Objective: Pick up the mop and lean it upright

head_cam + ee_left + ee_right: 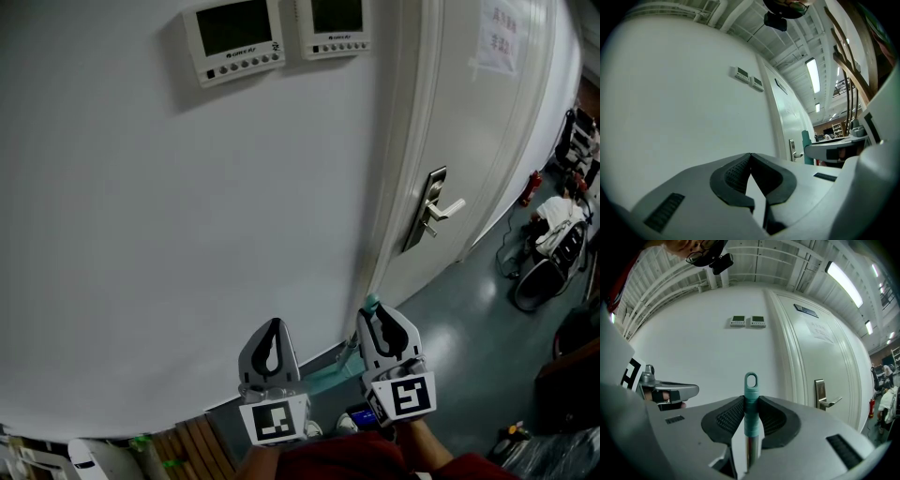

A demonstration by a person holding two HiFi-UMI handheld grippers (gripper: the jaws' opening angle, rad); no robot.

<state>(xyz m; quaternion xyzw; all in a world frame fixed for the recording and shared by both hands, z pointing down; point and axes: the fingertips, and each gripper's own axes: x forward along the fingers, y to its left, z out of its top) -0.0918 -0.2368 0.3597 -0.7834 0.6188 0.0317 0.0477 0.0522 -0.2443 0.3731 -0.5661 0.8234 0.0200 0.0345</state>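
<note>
Grey and empty, the left gripper (273, 330) has its jaws pressed tip to tip before the white wall (187, 234), with nothing between them. Just to its right, the right gripper (751, 405) is clamped on the teal grip of the mop (750, 390), close under the handle's hanging loop. The handle stands upright beside the door frame (398, 187), left of the door (478, 141).
</note>
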